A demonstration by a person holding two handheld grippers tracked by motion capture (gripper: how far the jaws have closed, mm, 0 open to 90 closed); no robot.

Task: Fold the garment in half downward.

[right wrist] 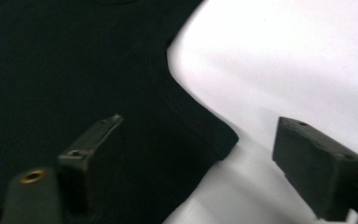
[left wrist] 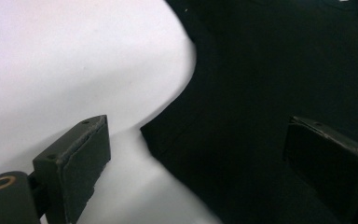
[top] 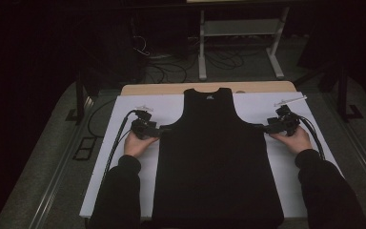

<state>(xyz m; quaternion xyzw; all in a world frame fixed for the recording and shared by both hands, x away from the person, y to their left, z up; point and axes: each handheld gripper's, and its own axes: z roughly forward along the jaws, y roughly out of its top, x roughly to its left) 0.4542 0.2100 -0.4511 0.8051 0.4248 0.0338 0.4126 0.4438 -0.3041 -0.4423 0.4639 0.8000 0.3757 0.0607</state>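
A black sleeveless top [top: 219,157] lies flat, neck away from me, on a white board [top: 128,109]. My left gripper [top: 164,129] sits at the top's left underarm corner, held low by a hand. In the left gripper view its jaws stand apart [left wrist: 200,154], one over the white board [left wrist: 51,56], the other over the black fabric [left wrist: 270,70]. The underarm corner lies between them, untouched. My right gripper [top: 261,127] mirrors it at the right underarm corner. Its jaws are open too [right wrist: 200,158], straddling the fabric's edge [right wrist: 65,60] and the board [right wrist: 298,56].
The board rests on a wooden table whose far edge [top: 171,88] shows behind the top. Beyond it, cables [top: 171,67] lie on the floor by a white shelf stand [top: 238,28]. Black posts stand at either side of the table.
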